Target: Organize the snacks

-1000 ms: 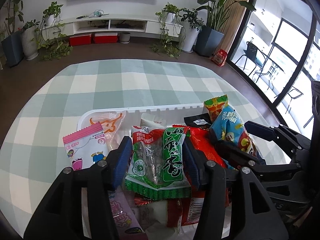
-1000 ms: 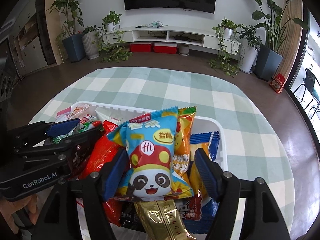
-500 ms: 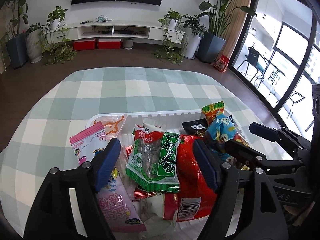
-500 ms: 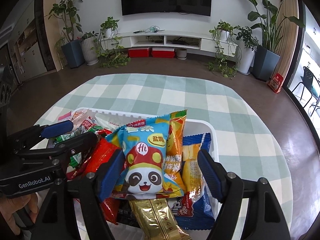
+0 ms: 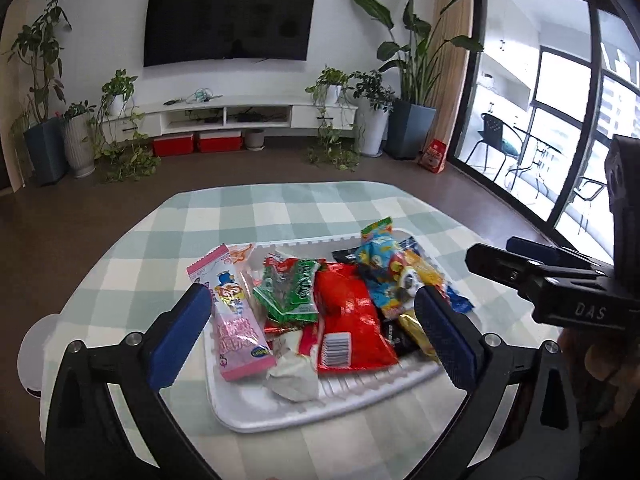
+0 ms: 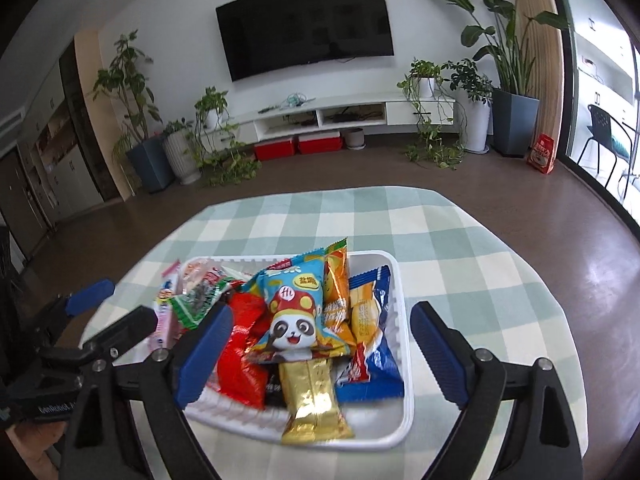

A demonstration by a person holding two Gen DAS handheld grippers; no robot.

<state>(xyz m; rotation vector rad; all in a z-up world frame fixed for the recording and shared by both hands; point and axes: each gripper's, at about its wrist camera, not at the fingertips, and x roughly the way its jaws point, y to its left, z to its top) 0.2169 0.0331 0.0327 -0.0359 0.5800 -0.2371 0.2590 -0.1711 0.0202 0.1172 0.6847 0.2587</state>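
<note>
Looks pretty much wrapped up to me: the snacks (image 6: 304, 320) are all piled in the white tray (image 6: 394, 436) on the checkered tablecloth (image 5: 280, 208), with none left loose that I can see. Left gripper (image 5: 316, 336) and right gripper (image 6: 322, 350) both hover above the tray, jaws opening wide, gripping nothing. Maybe just some straightening left, since the gold packet (image 6: 314, 400) hangs over the edge.

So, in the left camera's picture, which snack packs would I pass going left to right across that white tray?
Pink pack → green pack → red pack → blue panda pack, all in the tray.
</note>
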